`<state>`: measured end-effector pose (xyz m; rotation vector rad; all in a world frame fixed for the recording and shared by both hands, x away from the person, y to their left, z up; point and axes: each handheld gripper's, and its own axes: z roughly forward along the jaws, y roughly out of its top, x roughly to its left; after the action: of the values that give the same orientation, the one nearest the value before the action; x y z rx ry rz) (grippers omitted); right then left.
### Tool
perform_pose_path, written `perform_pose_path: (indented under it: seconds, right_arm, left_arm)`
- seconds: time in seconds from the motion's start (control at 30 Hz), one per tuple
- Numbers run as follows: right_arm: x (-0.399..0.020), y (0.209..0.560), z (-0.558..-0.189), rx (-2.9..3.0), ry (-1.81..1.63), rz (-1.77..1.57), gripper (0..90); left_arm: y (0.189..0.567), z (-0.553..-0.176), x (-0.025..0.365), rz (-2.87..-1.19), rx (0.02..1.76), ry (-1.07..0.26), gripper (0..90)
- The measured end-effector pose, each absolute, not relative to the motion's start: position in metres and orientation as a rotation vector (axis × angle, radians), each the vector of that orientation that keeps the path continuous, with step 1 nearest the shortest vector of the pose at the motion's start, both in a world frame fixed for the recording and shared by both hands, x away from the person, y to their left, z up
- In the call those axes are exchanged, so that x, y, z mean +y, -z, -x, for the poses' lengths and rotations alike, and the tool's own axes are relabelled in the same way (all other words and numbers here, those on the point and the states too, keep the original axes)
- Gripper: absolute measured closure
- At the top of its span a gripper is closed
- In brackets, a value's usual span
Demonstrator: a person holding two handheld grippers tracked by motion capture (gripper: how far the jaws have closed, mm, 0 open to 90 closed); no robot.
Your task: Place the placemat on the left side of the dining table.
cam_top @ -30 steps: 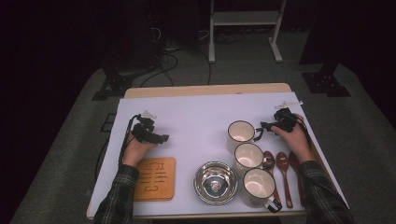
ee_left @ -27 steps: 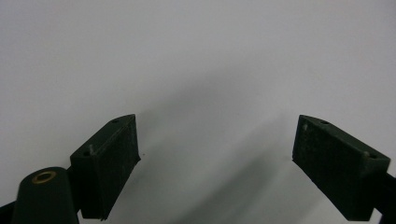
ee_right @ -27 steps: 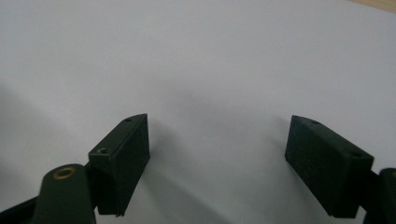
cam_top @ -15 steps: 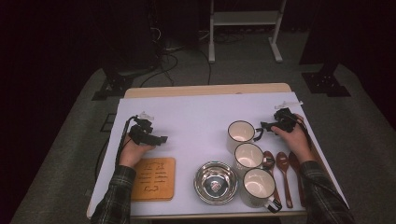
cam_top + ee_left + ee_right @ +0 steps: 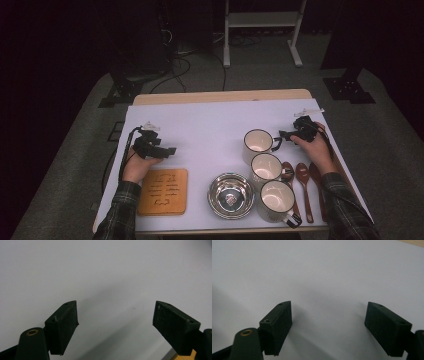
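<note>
High view: left gripper (image 5: pixel 167 150) held over the bare white table (image 5: pixel 210 120), released, gripping nothing; jaws just been closing a little, with nothing between them; wooden board (image 5: pixel 164 191) just behind and beneath that hand, lying flat, apart from the tips; right gripper (image 5: pixel 282 134) likewise released, tips aimed at the handle side of the far mug (image 5: pixel 258 145), just ahead of them and close, contact not discernible; middle mug (image 5: pixel 266 167) and near mug (image 5: pixel 275 200) in a row trailing back beside the right forearm, all upright; steel bowl (image 5: pixel 231 189) beyond the mugs from that hand; spoons (image 5: pixel 302 185) under the right wrist, long axes running along the forearm; right hand judged far the nearer to the mugs, left hand well apart from them

Left gripper view: left gripper (image 5: pixel 115 322) wide apart over plain white table, nothing between the pads; corner of the wooden board (image 5: pixel 185 357) peeking in behind the right-hand jaw

Right gripper view: right gripper (image 5: pixel 328 325) spread wide, bare table between the jaws, no mug caught; likely next call, a short push forward toward the far mug's handle
</note>
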<state>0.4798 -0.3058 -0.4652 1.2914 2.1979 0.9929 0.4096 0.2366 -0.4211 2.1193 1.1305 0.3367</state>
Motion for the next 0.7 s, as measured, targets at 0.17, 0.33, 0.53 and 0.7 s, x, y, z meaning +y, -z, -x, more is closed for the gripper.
perform_pose_path:
  seconds: [0.17, 0.33, 0.53, 0.7]
  right_arm:
    - [-0.306, 0.465, -0.48, 2.198, -0.993, -1.292, 20.4]
    - [-0.306, 0.465, -0.48, 2.198, -0.993, -1.292, 20.4]
    - [-0.306, 0.465, -0.48, 2.198, -0.993, -1.292, 20.4]
    - [-0.306, 0.465, -0.48, 2.198, -0.993, -1.291, 20.4]
  left_arm:
    - [0.419, -0.403, 0.242, -2.105, 1.134, -0.334, 21.0]
    - [0.417, -0.396, 0.246, -2.094, 1.161, -0.345, 22.3]
    - [0.417, -0.388, 0.249, -2.094, 1.169, -0.345, 25.0]
    - [0.419, -0.38, 0.251, -2.105, 1.164, -0.342, 26.3]
